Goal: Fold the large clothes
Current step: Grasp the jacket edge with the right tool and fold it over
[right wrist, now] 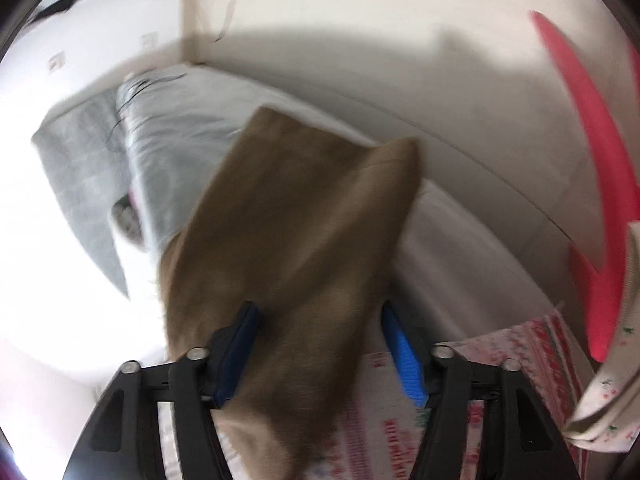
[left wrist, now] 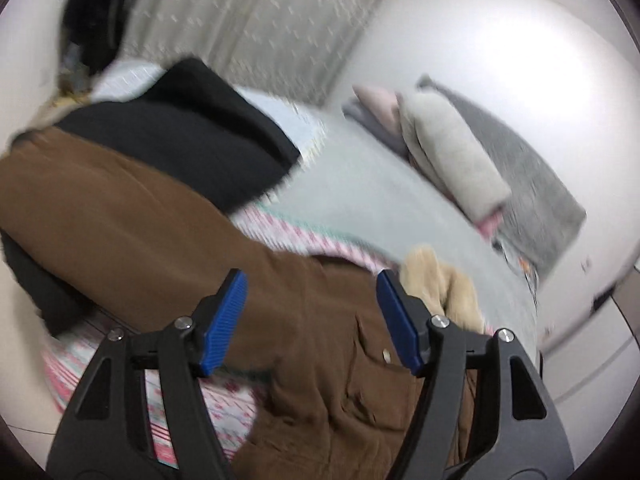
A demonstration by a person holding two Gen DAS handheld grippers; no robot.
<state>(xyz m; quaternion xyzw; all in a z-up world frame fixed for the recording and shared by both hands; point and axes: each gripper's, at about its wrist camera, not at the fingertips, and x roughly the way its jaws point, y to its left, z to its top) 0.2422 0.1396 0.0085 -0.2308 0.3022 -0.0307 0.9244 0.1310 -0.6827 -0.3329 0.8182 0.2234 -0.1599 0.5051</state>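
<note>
- I see a bed (left wrist: 352,184) with a pink patterned cover.
- My left gripper (left wrist: 312,320) tilts down, jaws wide, over the brown trousers (left wrist: 160,240) on the bed.
- My right gripper (right wrist: 316,350) tilts down, jaws apart, with a tan trouser leg (right wrist: 296,240) lying between them; I cannot tell if they squeeze it.

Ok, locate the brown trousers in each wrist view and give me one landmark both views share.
Left wrist view: the brown trousers stretch from the left edge down to the bottom centre, passing under the blue pads.
Right wrist view: a tan-brown garment, probably the same trousers, runs from centre to the bottom edge.
Shared landmark: the pink patterned bedcover beneath the cloth.
</note>
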